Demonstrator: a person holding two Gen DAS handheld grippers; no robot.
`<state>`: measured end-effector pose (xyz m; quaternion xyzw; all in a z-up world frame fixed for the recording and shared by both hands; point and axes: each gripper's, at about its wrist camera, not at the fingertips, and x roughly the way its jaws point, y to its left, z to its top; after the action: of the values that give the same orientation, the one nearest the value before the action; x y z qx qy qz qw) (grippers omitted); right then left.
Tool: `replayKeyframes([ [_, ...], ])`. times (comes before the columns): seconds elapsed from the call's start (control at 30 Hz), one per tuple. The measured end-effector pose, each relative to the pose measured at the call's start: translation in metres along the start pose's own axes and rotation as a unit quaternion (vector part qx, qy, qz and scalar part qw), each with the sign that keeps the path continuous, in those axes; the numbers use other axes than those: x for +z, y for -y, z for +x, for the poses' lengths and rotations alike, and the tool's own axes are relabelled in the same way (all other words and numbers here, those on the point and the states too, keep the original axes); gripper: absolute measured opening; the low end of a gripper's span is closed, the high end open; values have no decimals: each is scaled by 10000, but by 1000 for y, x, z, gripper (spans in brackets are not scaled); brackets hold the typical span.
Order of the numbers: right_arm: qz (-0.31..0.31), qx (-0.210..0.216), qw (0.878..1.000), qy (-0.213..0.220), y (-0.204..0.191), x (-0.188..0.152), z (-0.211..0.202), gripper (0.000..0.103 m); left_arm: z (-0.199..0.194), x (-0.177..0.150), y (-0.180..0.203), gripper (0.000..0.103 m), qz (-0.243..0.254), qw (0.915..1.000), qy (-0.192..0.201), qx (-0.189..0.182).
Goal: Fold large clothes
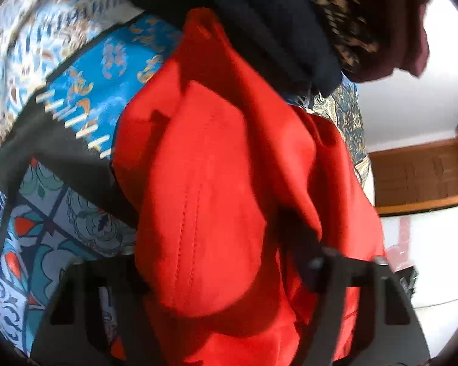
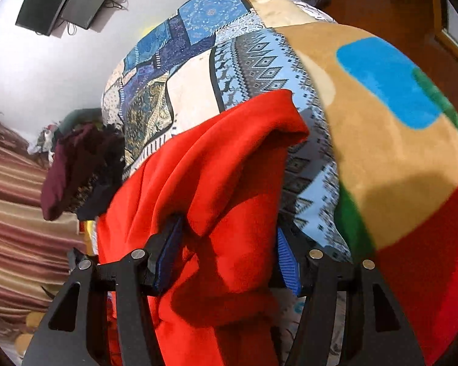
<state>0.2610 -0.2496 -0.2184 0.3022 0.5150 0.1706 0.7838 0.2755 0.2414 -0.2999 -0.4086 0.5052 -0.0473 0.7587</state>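
Observation:
A large red garment point(image 1: 216, 189) fills the left wrist view, bunched and draped over my left gripper point(image 1: 229, 274). It hides the fingertips, and the jaws appear closed on the cloth. In the right wrist view the same red garment point(image 2: 216, 183) lies between the blue pads point(image 2: 168, 253) of my right gripper point(image 2: 229, 259). Those jaws stand apart with a thick fold of red cloth between them. The garment hangs over a bed with a patchwork bedspread point(image 2: 198, 70).
A pile of dark clothes, navy and maroon point(image 1: 290, 30), lies on the bed point(image 2: 76, 164). A colourful fleece blanket point(image 2: 397, 152) lies at the right. A striped blanket point(image 2: 15, 213) is at the left, a wall TV point(image 2: 64, 0) above, and a wooden cabinet point(image 1: 421, 177) is beyond.

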Motion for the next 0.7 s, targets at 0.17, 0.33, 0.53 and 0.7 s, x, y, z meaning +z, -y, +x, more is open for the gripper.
replayKeyframes([
  [0.17,-23,225,9997,-24,-8,2,-3,17,-17,-12,36,14,626,9968,263,414],
  [0.33,-449,318,9978,360,-33,7,-30,12,-43,-25,84,10,1240,9884,613,630],
  [0.53,-1142,196,9901,790,-70,26,-63,9,-72,-38,156,9,2150,9679,1080,724],
  [0.7,-1387,110,9846,1060,-84,47,-77,7,-82,-47,202,9,2844,9427,1475,928],
])
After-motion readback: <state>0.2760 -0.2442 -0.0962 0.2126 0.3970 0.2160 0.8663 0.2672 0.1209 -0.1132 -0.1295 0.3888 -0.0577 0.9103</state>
